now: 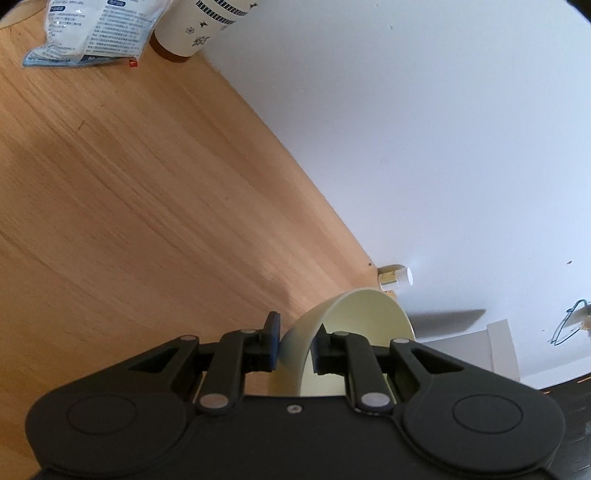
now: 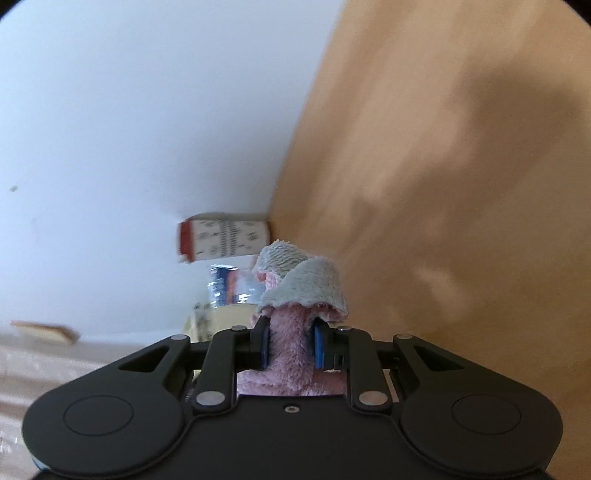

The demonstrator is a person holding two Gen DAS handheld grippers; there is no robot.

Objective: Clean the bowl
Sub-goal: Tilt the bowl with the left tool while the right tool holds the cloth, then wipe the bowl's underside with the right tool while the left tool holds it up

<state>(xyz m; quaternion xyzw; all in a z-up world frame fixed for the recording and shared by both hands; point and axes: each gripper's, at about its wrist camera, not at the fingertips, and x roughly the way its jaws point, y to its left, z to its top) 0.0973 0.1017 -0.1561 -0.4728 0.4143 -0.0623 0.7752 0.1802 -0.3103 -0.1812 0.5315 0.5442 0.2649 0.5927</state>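
Both jaws grip: left bowl [image 1: 354,325], right cloth [image 2: 295,317]

The bowl [image 1: 354,325] is showing smooth, pale matt plastic. The cloth [image 2: 295,291] is looking fluffy, pink and grey terry. Beneath the bowl, the table [image 1: 129,203] is showing grained, satin wood.

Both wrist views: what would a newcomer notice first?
In the left view, the left gripper pinches the wall of a pale green bowl held above the wooden table. In the right view, the right gripper clamps a fluffy pink and grey cloth. A patterned cup and a printed packet sit by the wall.
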